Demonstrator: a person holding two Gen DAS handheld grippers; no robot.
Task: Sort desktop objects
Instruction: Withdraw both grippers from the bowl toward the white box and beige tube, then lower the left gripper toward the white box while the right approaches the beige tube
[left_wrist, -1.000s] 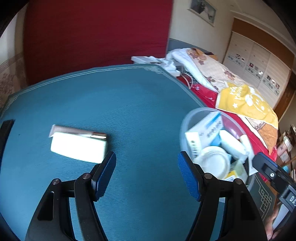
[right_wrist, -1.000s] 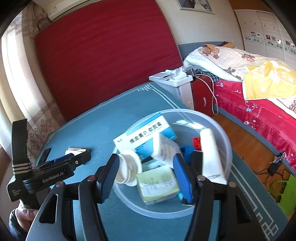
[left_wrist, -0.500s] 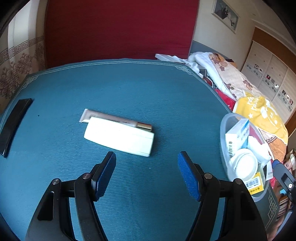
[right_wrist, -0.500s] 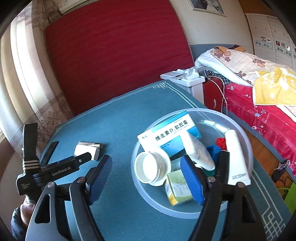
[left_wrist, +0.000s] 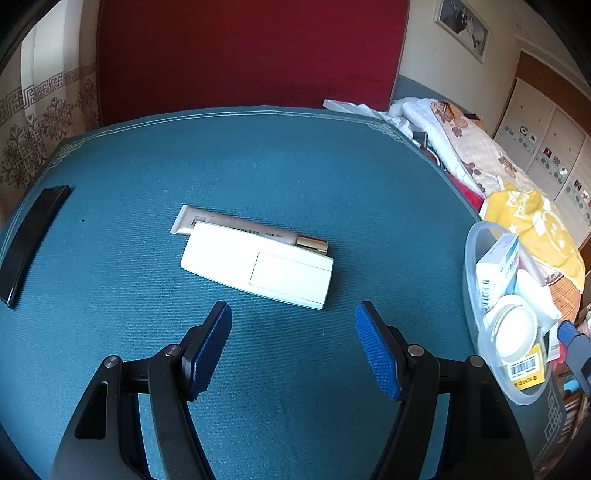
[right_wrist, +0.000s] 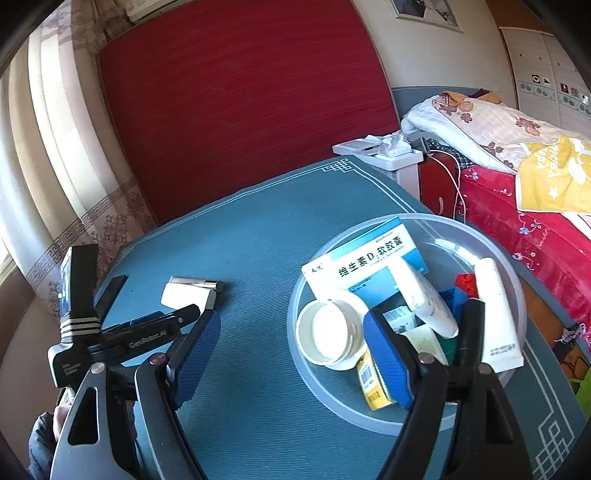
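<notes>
A flat white box (left_wrist: 255, 271) lies on the teal table mat (left_wrist: 258, 166), with a beige tube (left_wrist: 243, 226) with a gold cap touching its far side. My left gripper (left_wrist: 293, 314) hovers just short of the box, open and empty. At the table's right stands a clear plastic bowl (right_wrist: 436, 218) holding a blue-and-white medicine box (right_wrist: 365, 258), a white jar (right_wrist: 328, 332), white tubes (right_wrist: 495, 306), a yellow box (right_wrist: 371, 380) and small bricks (right_wrist: 465, 282). My right gripper (right_wrist: 291, 321) is open at the bowl's near-left side, nothing between its fingers.
A black flat bar (left_wrist: 29, 240) lies at the mat's left edge. The bowl (left_wrist: 467, 258) sits close to the right table edge. Beyond it are a bed with red and yellow covers (right_wrist: 535, 177) and a white side unit (right_wrist: 380, 155). A red panel (left_wrist: 251, 55) backs the table.
The left gripper swung left, so the white box and tube now lie straight ahead and the bowl sits at the right edge. The right jaws widened and drew back from the yellow box.
</notes>
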